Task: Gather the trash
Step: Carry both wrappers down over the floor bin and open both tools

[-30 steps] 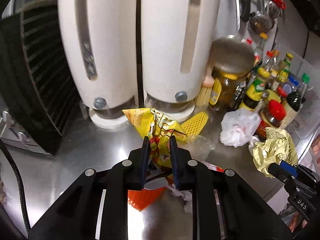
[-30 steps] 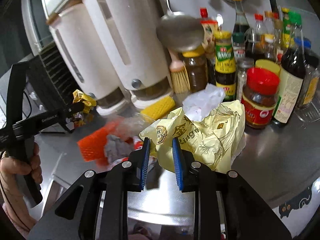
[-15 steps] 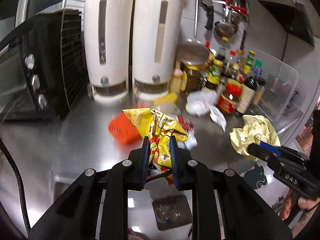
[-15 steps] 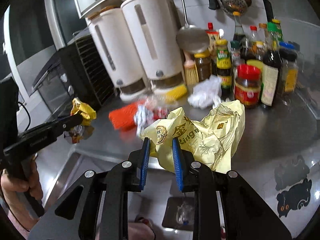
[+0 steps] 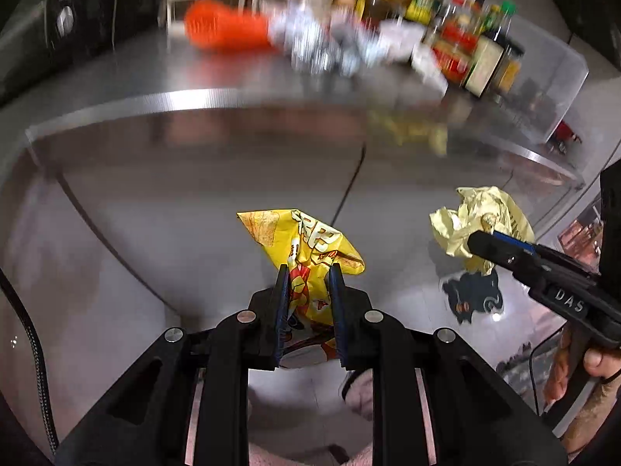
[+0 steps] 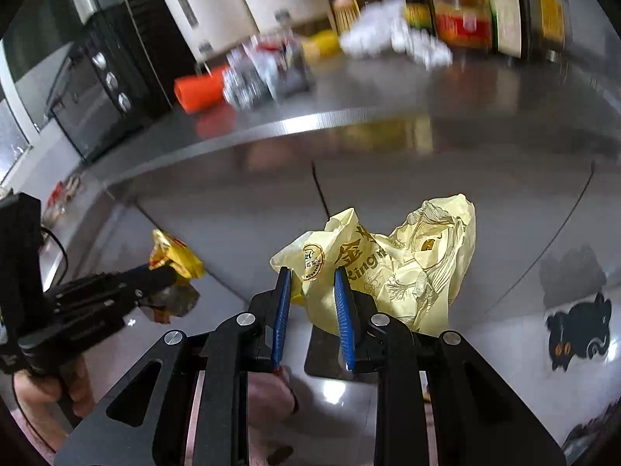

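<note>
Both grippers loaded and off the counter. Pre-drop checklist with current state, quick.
1. Left gripper clamped on yellow snack bag: ok, jaws closed on it.
2. Right gripper clamped on pale yellow bag: ok.
3. Both loads clear of the steel counter edge: ok, they hang in front of the cabinet face.
4. Bin below: cannot tell, none clearly visible in either view.
5. The two loads apart from each other: ok.
6. Trash left on counter: not ok, orange wrapper and white crumpled paper remain.
</note>
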Demonstrator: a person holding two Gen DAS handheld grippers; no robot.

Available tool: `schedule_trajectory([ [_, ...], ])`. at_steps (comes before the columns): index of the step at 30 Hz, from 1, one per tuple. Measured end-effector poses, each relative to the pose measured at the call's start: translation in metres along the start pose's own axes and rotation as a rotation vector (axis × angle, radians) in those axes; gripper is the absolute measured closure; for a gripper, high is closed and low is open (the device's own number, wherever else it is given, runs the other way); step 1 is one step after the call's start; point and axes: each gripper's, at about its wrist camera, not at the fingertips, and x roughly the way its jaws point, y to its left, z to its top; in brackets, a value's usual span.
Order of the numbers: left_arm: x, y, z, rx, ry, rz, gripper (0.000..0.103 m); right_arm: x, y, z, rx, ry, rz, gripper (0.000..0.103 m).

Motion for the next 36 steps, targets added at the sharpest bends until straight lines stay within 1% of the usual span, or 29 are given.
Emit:
schedule_trajectory([
  [6, 0.070, 0.008, -0.041, -0.014, 0.108, -0.020, 0.084, 0.060, -0.022, -0.031, 0.051, 0.096, 0.007, 0.079],
  [11, 0.126, 0.009, -0.064, -0.001, 0.189, -0.031, 0.084, 0.108, -0.041, -0.052, 0.093, 0.168, -0.001, 0.079],
  [17, 0.188, 0.012, -0.080, -0.006, 0.283, -0.045, 0.084, 0.167, -0.065, -0.073, 0.149, 0.265, -0.019, 0.079],
  [20, 0.213, 0.019, -0.088, -0.012, 0.319, -0.046, 0.084, 0.189, -0.072, -0.078, 0.162, 0.306, -0.025, 0.079],
  [25, 0.245, 0.026, -0.095, -0.016, 0.376, -0.037, 0.084, 0.223, -0.070, -0.076, 0.180, 0.367, -0.026, 0.079],
  [26, 0.248, 0.027, -0.095, -0.019, 0.385, -0.038, 0.084, 0.226, -0.072, -0.074, 0.187, 0.376, -0.024, 0.076],
  [28, 0.253, 0.028, -0.094, -0.025, 0.403, -0.041, 0.082, 0.233, -0.073, -0.072, 0.206, 0.391, -0.019, 0.076],
  [30, 0.258, 0.021, -0.090, -0.026, 0.412, -0.047, 0.076, 0.237, -0.073, -0.070, 0.203, 0.399, -0.025, 0.073],
  [31, 0.258, 0.020, -0.089, -0.028, 0.410, -0.052, 0.074, 0.238, -0.072, -0.068, 0.200, 0.402, -0.025, 0.068],
  [32, 0.256, 0.019, -0.086, -0.027, 0.409, -0.053, 0.070, 0.237, -0.073, -0.066, 0.199, 0.403, -0.025, 0.062],
  [33, 0.255, 0.019, -0.085, -0.027, 0.406, -0.054, 0.064, 0.236, -0.072, -0.063, 0.198, 0.400, -0.028, 0.059],
  [34, 0.252, 0.019, -0.085, -0.028, 0.401, -0.052, 0.062, 0.235, -0.069, -0.061, 0.197, 0.399, -0.028, 0.054],
  [35, 0.249, 0.020, -0.083, -0.029, 0.392, -0.053, 0.058, 0.233, -0.068, -0.059, 0.199, 0.395, -0.028, 0.051],
  [36, 0.246, 0.020, -0.081, -0.026, 0.396, -0.053, 0.055, 0.229, -0.066, -0.057, 0.200, 0.386, -0.030, 0.051],
])
